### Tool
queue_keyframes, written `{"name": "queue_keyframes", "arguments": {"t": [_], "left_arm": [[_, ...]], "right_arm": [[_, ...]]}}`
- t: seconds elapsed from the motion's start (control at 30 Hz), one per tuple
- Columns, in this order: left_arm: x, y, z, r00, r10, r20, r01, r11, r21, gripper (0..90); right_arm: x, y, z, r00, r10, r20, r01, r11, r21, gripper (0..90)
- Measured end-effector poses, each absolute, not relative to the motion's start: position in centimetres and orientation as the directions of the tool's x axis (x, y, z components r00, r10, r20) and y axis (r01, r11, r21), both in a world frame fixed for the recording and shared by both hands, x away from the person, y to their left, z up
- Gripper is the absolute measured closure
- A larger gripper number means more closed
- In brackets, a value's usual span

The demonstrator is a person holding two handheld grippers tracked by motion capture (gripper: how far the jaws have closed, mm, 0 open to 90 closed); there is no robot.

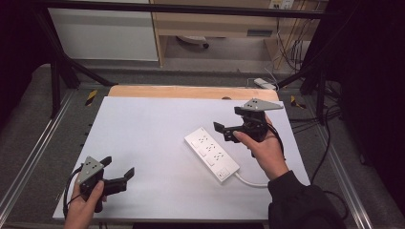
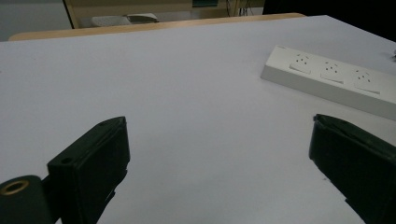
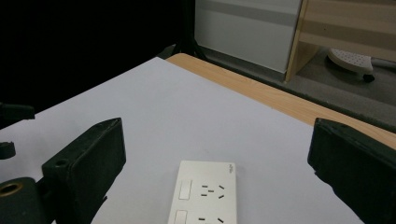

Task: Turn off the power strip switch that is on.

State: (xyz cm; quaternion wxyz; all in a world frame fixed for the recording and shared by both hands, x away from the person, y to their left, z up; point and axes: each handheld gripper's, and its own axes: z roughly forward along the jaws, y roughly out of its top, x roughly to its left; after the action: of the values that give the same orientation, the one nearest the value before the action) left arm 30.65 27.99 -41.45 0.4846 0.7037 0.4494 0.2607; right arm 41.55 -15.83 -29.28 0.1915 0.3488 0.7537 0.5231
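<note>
Left gripper (image 1: 118, 172): black, two-jawed, grey three-cornered plate on top; a hand is holding it near the table's near left corner; jaws are standing wide apart, nothing between them, pointing toward the right side of the table.
Left hand (image 1: 85, 206): coming in at the near edge, wrapping the gripper's handle; a black cable is looping beside it.
Table (image 1: 143, 129): flat, covered by a smooth matte white sheet; a pale wood strip is showing along the far edge.
Power strip (image 1: 211, 154): white plastic, long rectangular block with rounded corners; lying flat, right of the table's middle, set diagonally; three socket groups in a row, a switch at its near end; a white cord is running from that end toward the right edge. It is lying well apart from the left gripper and just beside and below the right gripper.
Right gripper (image 1: 225, 131): black, same grey plate on top; a hand is holding it above the table near the right edge, by the strip's far end; jaws are standing wide apart, holding nothing.
Right hand (image 1: 264, 149): gripping the handle, dark sleeve behind it at the near right corner.
</note>
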Motion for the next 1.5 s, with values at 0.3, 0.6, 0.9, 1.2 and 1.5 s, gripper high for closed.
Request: {"name": "queue_keyframes", "arguments": {"t": [0.3, 0.6, 0.9, 1.2, 1.5], "left_arm": [[30.7, 27.9, -41.5, 0.467, 0.882, -0.064, 0.383, -0.136, 0.914, 5.3], [30.7, 27.9, -41.5, 0.463, 0.884, -0.059, 0.382, -0.139, 0.914, 5.3], [30.7, 27.9, -41.5, 0.468, 0.882, -0.055, 0.381, -0.145, 0.913, 5.3], [30.7, 27.9, -41.5, 0.469, 0.882, -0.051, 0.379, -0.149, 0.913, 5.3], [30.7, 27.8, -41.5, 0.469, 0.882, -0.051, 0.382, -0.150, 0.912, 5.3]], "right_arm": [[42.2, -15.0, -29.3, -0.701, 0.711, 0.066, 0.313, 0.222, 0.923, 2.9], [42.5, -13.8, -29.9, -0.718, 0.695, 0.050, 0.304, 0.248, 0.920, 13.2], [42.8, -12.2, -30.6, -0.746, 0.665, 0.031, 0.287, 0.279, 0.916, 32.9], [43.2, -10.8, -31.6, -0.764, 0.645, 0.011, 0.276, 0.311, 0.910, 62.7], [44.0, -10.0, -32.6, -0.775, 0.632, 0.014, 0.298, 0.346, 0.890, 85.9]]}}
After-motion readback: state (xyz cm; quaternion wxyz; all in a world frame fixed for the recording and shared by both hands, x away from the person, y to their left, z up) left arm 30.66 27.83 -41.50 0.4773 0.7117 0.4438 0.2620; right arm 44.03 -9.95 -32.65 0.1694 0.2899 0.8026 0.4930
